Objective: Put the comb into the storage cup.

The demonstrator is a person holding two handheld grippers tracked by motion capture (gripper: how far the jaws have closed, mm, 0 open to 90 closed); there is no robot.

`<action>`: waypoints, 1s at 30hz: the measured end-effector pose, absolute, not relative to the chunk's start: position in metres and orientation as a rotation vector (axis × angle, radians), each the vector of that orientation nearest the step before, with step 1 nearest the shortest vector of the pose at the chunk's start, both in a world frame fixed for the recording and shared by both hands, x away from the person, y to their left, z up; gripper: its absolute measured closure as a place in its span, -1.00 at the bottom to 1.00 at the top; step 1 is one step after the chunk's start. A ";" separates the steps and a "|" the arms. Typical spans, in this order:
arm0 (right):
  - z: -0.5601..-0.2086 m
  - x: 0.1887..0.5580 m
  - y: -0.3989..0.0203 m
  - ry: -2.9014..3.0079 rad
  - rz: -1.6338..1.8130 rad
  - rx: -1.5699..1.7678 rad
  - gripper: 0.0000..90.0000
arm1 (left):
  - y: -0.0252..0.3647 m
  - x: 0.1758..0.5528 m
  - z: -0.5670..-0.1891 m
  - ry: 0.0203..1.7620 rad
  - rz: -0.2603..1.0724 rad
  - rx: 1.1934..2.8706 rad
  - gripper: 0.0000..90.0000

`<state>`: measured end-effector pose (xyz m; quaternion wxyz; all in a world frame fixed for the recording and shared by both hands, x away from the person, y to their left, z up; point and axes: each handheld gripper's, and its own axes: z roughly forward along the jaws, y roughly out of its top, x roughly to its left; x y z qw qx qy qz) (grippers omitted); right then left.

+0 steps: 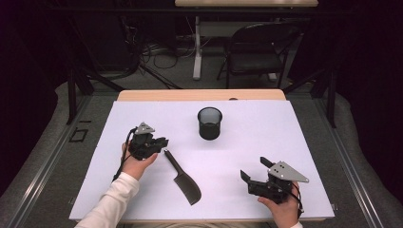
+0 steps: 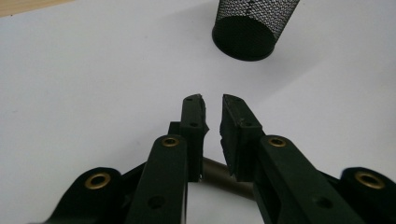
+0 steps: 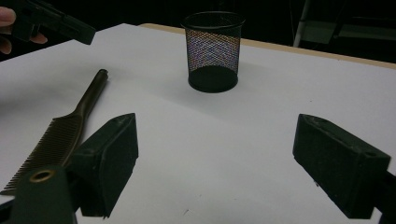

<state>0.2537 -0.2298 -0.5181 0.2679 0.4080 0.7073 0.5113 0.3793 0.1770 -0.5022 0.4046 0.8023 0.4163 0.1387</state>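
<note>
A dark comb (image 1: pixel 185 183) with a long handle lies flat on the white table, handle end toward my left gripper (image 1: pixel 163 142). In the left gripper view the left gripper (image 2: pixel 212 100) has only a narrow gap between its pads, and the comb's handle (image 2: pixel 217 170) runs across beneath the jaws; I see no pad pressing on it. The right gripper view has the left gripper (image 3: pixel 70 28) hovering just beyond the tip of the comb (image 3: pixel 60 135). My right gripper (image 1: pixel 254 168) rests near the front right, its jaws wide apart and empty, as the right gripper (image 3: pixel 224 163) own view confirms.
A black mesh cup (image 1: pixel 209 122) stands upright at the middle back of the white sheet (image 1: pixel 285 137); the cup (image 2: pixel 252 28) lies ahead of the left jaws, and the cup (image 3: pixel 213 49) ahead of the right ones. A chair (image 1: pixel 256 47) and cables lie beyond the table.
</note>
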 end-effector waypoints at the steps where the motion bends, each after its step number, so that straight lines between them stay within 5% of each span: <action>1: -0.518 0.254 -0.230 1.908 1.381 1.100 -0.69 | 0.176 0.380 -0.503 1.048 0.348 2.028 0.79; 11: -0.519 0.254 -0.230 1.908 1.382 1.098 -0.68 | 0.166 0.381 -0.512 1.051 0.339 2.060 0.99; 30: -0.519 0.254 -0.229 1.908 1.386 1.096 -0.68 | 0.153 0.387 -0.530 1.064 0.313 2.128 1.00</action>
